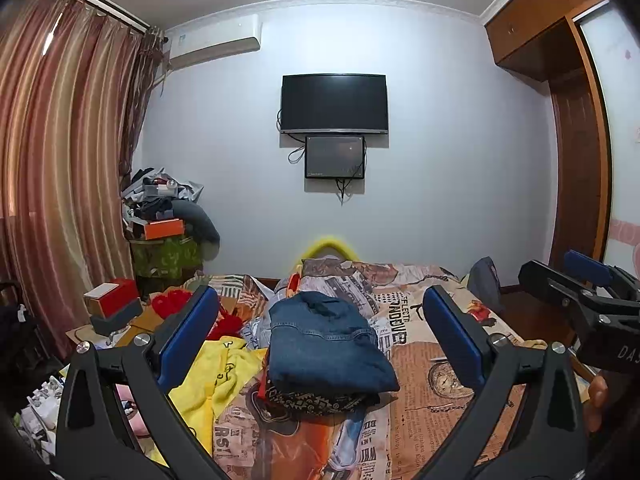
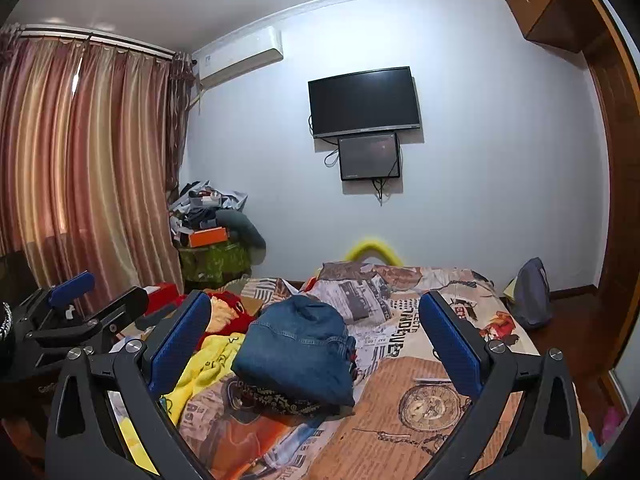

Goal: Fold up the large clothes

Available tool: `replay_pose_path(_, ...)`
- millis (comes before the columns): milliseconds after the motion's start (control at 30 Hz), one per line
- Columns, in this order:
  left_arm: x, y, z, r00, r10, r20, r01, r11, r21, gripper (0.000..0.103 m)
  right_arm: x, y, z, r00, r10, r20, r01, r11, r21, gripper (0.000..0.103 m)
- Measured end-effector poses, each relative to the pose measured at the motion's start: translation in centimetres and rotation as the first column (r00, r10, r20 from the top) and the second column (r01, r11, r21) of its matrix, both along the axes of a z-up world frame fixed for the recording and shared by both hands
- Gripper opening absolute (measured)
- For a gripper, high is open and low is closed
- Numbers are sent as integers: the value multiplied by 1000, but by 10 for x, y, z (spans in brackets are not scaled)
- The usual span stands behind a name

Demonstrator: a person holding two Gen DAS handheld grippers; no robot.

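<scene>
You held both grippers, left (image 1: 320, 336) and right (image 2: 316, 336), wide and empty; the folded jeans (image 1: 326, 344) needed no grip.

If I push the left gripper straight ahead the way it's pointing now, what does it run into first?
Most likely the folded denim garment on the bed, which lies centred ahead of the open left gripper. Depth is unclear, and it points only slightly downward, so it might pass just over it.

Folded blue denim garment (image 1: 326, 344) lies atop patterned folded clothes (image 1: 316, 400).
</scene>
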State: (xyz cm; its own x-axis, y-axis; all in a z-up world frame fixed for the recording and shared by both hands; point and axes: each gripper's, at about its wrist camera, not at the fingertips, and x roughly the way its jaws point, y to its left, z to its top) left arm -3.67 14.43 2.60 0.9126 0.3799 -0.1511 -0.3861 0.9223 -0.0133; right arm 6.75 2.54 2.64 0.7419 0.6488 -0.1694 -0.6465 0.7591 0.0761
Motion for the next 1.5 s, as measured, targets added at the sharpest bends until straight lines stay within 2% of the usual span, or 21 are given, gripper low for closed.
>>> replay_pose_path(1500, 13, 2, -13, 998, -33, -44, 33, 999, -22, 103, 2, 2, 2, 999, -17, -30, 16, 999, -29, 103)
